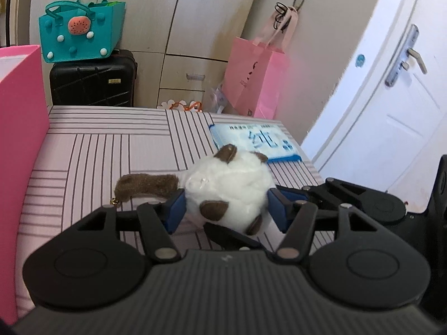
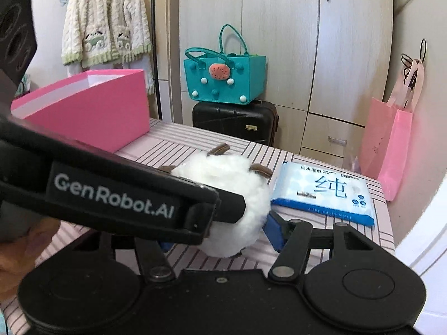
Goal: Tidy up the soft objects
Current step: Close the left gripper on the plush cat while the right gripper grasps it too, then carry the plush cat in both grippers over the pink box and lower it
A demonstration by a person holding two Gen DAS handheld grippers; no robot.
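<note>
The left gripper (image 1: pixel 226 209) has its jaws squeezed on a fluffy white plush cat (image 1: pixel 227 188) on the striped counter (image 1: pixel 97 150). The right gripper (image 2: pixel 215 234) jaws hug it too. It looks light and squishy; hold its round middle.

In the right wrist view the left gripper (image 2: pixel 223 209) crossed the frame and hid the toy's (image 2: pixel 237 192) left side, the right gripper's (image 2: pixel 218 237) left finger and part of the table (image 2: pixel 321 223). In the left wrist view the box (image 1: pixel 22 128) was cut off by the left edge, and the toy (image 1: pixel 229 184) covered a corner of the wipes (image 1: pixel 259 139), whose small print was too blurred to read.
</note>
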